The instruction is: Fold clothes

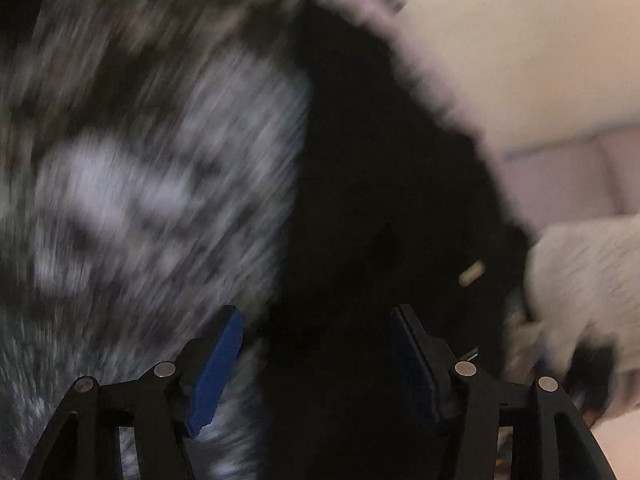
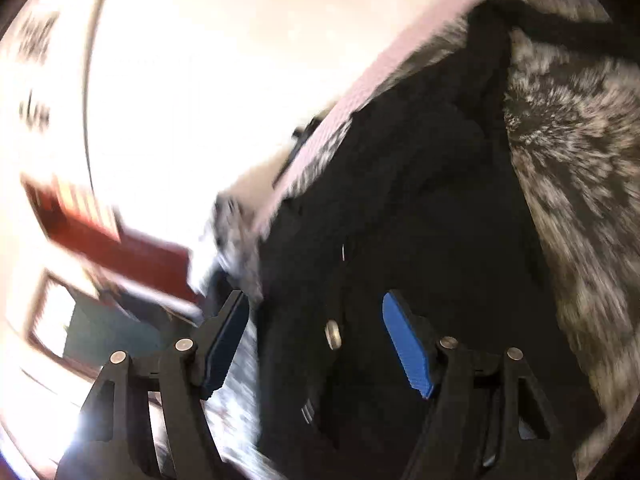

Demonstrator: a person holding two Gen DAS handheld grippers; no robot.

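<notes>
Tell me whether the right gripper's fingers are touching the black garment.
Cannot tell. In the right wrist view the right gripper is open with the black garment filling the space between its fingers, but motion blur hides any contact or gap.

We see a speckled grey-and-white furry cover [image 1: 152,184] filling the left of the left wrist view, smeared by motion blur; in the right wrist view it runs down the right side. A pale pink edge [image 1: 424,76] borders it, and beyond that lies a cream wall [image 1: 520,40]. Low at the right of the left view sits pale quilted padding [image 1: 560,176]. In the right wrist view we make out a dark red band [image 2: 120,244] at the left, with a framed bright panel [image 2: 52,316] beneath it, both too blurred to identify.
</notes>
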